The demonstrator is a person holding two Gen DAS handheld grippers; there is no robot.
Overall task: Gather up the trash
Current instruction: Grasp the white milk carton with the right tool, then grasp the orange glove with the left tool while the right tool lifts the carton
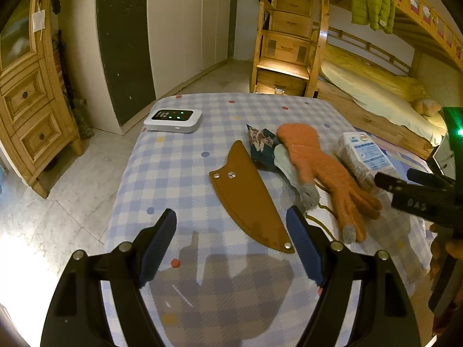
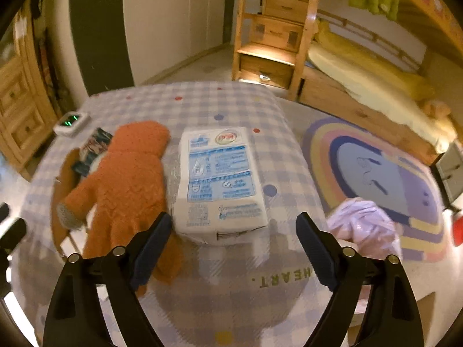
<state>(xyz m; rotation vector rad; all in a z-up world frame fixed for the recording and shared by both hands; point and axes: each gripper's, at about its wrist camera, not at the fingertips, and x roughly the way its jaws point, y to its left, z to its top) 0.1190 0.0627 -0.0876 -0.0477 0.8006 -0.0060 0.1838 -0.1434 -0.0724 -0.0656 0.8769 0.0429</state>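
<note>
The left gripper [image 1: 231, 225] is hovering low over a table draped in a blue-and-white checked cloth with coloured dots [image 1: 173, 162], its blue-padded fingers [image 1: 162, 240] spread wide apart and holding nothing. Between and just beyond those fingers a flat brown leather knife sheath with metal rivets [image 1: 249, 199] is lying on the cloth, pointing toward the camera. To its right an orange knitted glove with grey fingertips [image 1: 324, 173] is lying over a crumpled dark floral wrapper [image 1: 260, 144], and beyond the glove a white carton with blue printing [image 1: 367, 156] is resting on its side. A white device with green lights [image 1: 173, 119] is sitting near the table's far left corner.

The right gripper [image 2: 234, 225] is angling down over the near end of the carton [image 2: 220, 185], its fingers [image 2: 315, 248] also held wide open, one on either side of the carton's near end without touching it. The glove [image 2: 124, 179] is lying just beside the carton on the left. A crumpled pale pink plastic bag [image 2: 364, 225] is sitting off the table's right edge, above a rainbow-patterned rug [image 2: 376, 167].
</note>
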